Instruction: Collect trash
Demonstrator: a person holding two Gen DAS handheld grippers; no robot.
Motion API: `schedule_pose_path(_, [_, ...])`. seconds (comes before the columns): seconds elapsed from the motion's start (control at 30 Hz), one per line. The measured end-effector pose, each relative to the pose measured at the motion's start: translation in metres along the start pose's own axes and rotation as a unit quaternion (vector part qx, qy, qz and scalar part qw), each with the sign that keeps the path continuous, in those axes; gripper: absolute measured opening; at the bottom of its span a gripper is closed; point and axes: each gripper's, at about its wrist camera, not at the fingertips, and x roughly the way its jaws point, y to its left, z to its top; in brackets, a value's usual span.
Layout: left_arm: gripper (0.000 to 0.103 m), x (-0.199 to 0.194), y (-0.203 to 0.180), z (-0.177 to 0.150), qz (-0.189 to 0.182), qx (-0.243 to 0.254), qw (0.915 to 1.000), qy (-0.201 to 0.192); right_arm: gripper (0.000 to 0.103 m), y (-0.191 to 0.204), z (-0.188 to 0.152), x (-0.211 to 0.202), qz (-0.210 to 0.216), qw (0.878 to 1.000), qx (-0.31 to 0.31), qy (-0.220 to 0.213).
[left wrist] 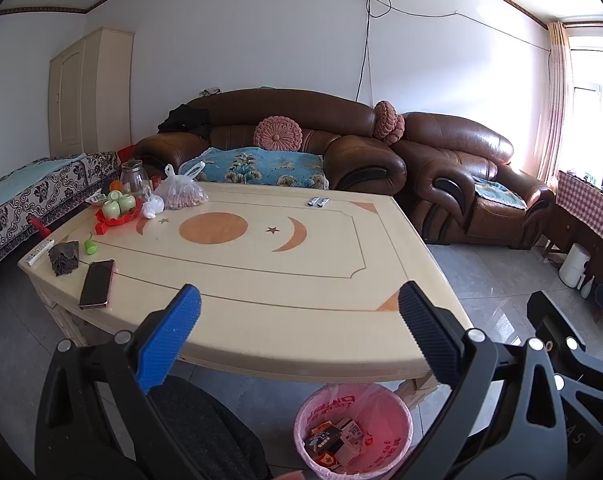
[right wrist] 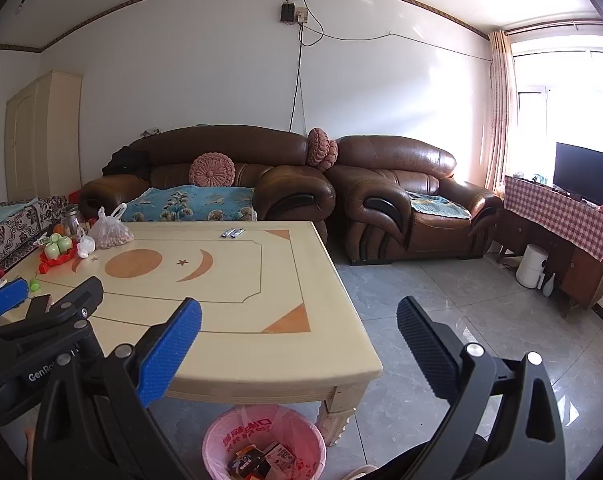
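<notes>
White walls [right wrist: 181,60] are trimmed near the ceiling by a dark border. A brown leather sofa [right wrist: 221,168] and a matching armchair [right wrist: 405,200] are set against the back wall, on a grey tiled floor [right wrist: 441,300]. Strong daylight is admitted through a curtained window [right wrist: 561,112] at the right. A cream wardrobe [left wrist: 89,88] is placed in the left corner.
</notes>
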Motion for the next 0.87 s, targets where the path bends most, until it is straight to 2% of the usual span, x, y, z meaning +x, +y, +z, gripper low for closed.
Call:
schedule_pose_path(0.23, [0.097,0.0006,0.0002,0.0008,-0.009,0.006,0.9999,0.005,0.096,-0.0003,0.0001,-0.0002,-0.001,1.000,0.002,0.000])
schedule_pose_path(0.47, [0.097,0.0073,-0.0031,0.0000,-0.003,0.021,0.9995,0.024,0.096,0.0013,0.0013,0.0007,-0.003,1.000,0.002,0.002])
schedule_pose_path(0.67, [0.097,0.0044,-0.0062,-0.0021,0.014,0.030,0.9993,0.019,0.096,0.0015,0.0009,0.0013,-0.004,1.000,0.004,0.004])
schedule_pose_path(0.87, [0.097,0.0037,-0.0069,-0.0021,0.011,0.029,0.9992,0.024,0.096,0.0011,-0.0005,0.0020,-0.003,1.000,0.005,0.005])
